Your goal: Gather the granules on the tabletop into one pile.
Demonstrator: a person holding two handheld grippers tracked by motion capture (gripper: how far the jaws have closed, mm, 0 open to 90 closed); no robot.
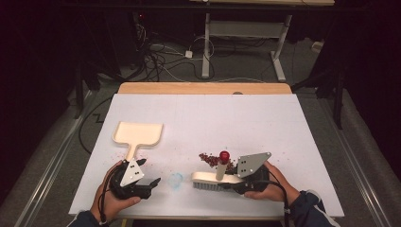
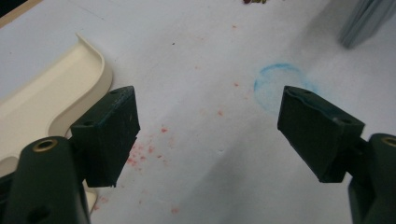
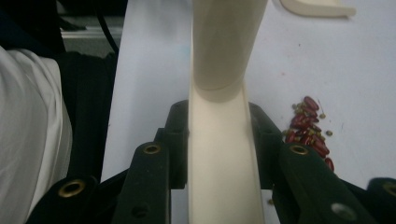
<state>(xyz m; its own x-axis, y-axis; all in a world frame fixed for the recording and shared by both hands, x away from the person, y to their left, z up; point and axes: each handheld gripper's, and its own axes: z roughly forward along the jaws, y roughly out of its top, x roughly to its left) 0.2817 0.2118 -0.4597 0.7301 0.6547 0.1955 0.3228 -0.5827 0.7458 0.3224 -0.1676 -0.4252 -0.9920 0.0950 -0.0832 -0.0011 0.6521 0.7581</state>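
- The dustpan (image 1: 138, 134) lies at the far left, well left of the beans (image 1: 211, 160); its handle points toward the left gripper (image 1: 147, 176), whose jaws stand spread and hold nothing.
- A faint blue ring (image 1: 176, 180) is drawn on the table (image 1: 208, 118) between the dustpan and the beans.
- The beans sit in a small heap just behind the brush (image 1: 210, 180); they look light and prone to roll and scatter.
- The brush looks stiff and light, best held by its back, where the right gripper (image 1: 235, 181) pinches it.
- Nothing blocks the sweep leftward to the dustpan.
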